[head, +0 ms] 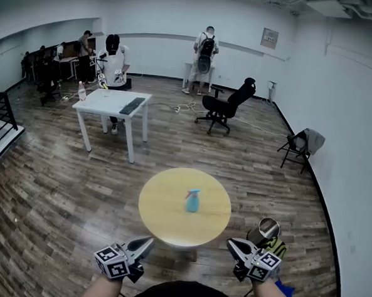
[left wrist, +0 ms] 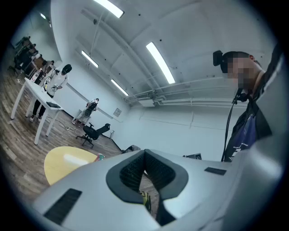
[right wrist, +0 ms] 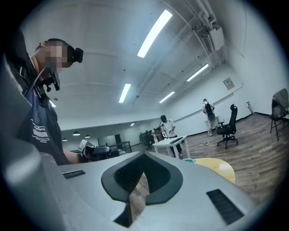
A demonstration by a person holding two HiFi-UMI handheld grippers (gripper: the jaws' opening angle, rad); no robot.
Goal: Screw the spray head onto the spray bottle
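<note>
Round yellow table (head: 162, 222): stands on wood floor.
White table (head: 110, 104): 11 o'clock of it, well apart.
Office chair (head: 225, 106): 1 o'clock.
Folding chair (head: 301, 147): 2 o'clock, by the wall.
Left gripper (head: 147, 243), right gripper (head: 231, 245): 7 and 5 o'clock off the rim, jaws pressed together, empty.
Metal cup (head: 266, 231): just beside right gripper.
Spray bottle (head: 192, 201): upright, table's middle.

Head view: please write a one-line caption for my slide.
Left gripper and right gripper, both shut and empty, before a round table holding a blue spray bottle.
</note>
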